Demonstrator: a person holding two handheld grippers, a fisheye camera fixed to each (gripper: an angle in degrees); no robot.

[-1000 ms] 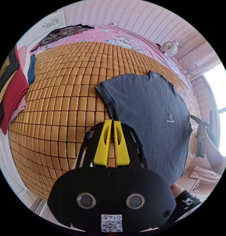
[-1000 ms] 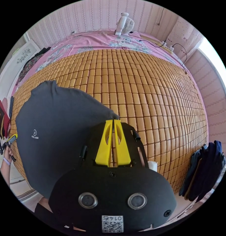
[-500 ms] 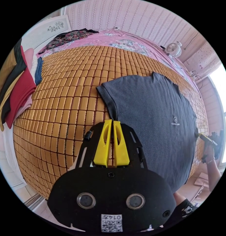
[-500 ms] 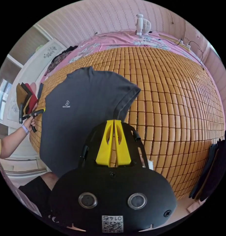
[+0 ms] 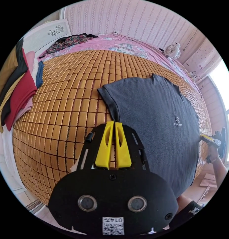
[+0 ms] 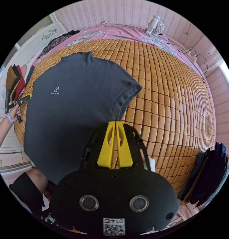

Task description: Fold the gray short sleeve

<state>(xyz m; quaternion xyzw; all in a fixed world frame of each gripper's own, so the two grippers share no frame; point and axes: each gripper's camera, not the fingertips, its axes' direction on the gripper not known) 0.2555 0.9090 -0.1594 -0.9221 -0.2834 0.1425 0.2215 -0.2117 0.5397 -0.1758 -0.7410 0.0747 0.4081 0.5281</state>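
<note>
The gray short-sleeve shirt (image 5: 154, 119) is stretched out above the bamboo mat, front side showing a small white logo. My left gripper (image 5: 115, 122) is shut on the shirt's edge just below one sleeve (image 5: 107, 93). My right gripper (image 6: 115, 122) is shut on the opposite edge below the other sleeve (image 6: 130, 90), with the shirt (image 6: 77, 104) spreading to its left. The right gripper (image 5: 206, 138) appears at the shirt's far side in the left gripper view, and the left gripper (image 6: 21, 100) with a hand appears in the right gripper view.
A bamboo mat (image 5: 69, 99) covers the bed, with pink floral bedding (image 5: 114, 41) beyond it. A stack of folded red, black and tan clothes (image 5: 14, 92) sits at one side, dark folded clothes (image 6: 206, 171) at the other. A small white fan (image 6: 154, 25) stands by the wall.
Both views have shifted as the hands moved. The shirt stays held at both sides and is now spread wider and flatter over the mat in the right gripper view.
</note>
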